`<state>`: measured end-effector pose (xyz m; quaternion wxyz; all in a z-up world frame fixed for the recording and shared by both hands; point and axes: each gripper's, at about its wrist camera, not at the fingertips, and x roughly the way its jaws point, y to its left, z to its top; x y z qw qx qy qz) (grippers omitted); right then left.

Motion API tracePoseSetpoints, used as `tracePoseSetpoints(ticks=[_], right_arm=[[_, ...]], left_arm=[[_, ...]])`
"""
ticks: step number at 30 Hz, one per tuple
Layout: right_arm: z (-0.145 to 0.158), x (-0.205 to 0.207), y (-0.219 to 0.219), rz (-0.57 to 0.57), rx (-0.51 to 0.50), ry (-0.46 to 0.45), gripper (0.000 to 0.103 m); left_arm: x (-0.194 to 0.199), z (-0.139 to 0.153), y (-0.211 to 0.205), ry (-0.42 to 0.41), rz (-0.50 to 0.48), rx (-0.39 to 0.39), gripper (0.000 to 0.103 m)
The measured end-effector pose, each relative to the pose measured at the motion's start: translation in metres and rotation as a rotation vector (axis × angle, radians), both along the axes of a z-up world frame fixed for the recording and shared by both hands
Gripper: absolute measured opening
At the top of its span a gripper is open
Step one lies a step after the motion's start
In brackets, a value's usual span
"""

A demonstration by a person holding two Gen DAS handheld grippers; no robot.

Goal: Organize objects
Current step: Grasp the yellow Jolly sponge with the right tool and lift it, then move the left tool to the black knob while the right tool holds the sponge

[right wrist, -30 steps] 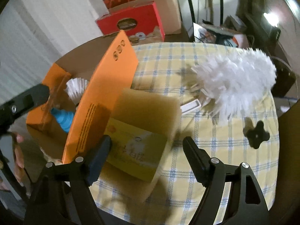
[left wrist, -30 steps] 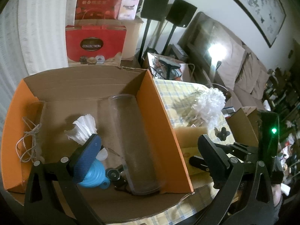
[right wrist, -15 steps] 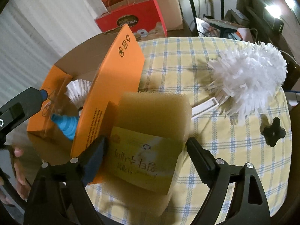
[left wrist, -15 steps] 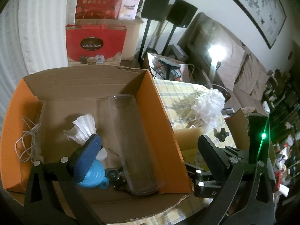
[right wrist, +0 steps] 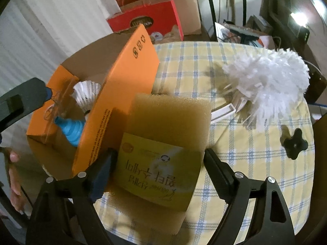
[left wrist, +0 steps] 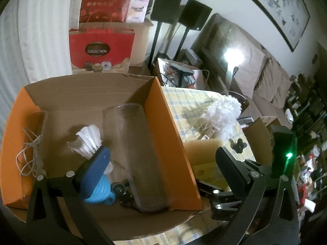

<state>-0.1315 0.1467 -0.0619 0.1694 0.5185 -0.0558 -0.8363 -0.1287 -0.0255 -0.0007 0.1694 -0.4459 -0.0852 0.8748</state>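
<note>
At far left, the cardboard box (left wrist: 173, 134) already holds string, a shuttlecock (left wrist: 89, 140), a blue funnel (left wrist: 98, 192) and a clear tube (left wrist: 139, 153). Left hand-held gripper (left wrist: 163, 167) hangs released above it. Right hand-held gripper (right wrist: 157, 163) straddles the sponge (right wrist: 169, 126) on the counter (right wrist: 255, 173), jaws spread wide; next, I reckon: clench, lift, box it.

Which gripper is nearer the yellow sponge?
Right. The right gripper straddles the sponge, jaws open; the left gripper hangs over the orange box beside it.
</note>
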Motion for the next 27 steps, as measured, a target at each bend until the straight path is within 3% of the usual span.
tracePoseSetpoints(ticks=[6,13,27], right_arm=[[0.022,0.01,0.012,-0.011,-0.05,0.051,0.086],[0.05,0.02,0.042,-0.061,-0.035,0.11,0.086],[0.074,0.043,0.113,-0.174,-0.011,0.164,0.086]], left_arm=[[0.003,0.005,0.006,0.013,-0.013,-0.01,0.103],[0.007,0.009,0.019,0.025,-0.029,-0.02,0.103],[0.012,0.007,0.075,0.028,-0.119,-0.052,0.103]])
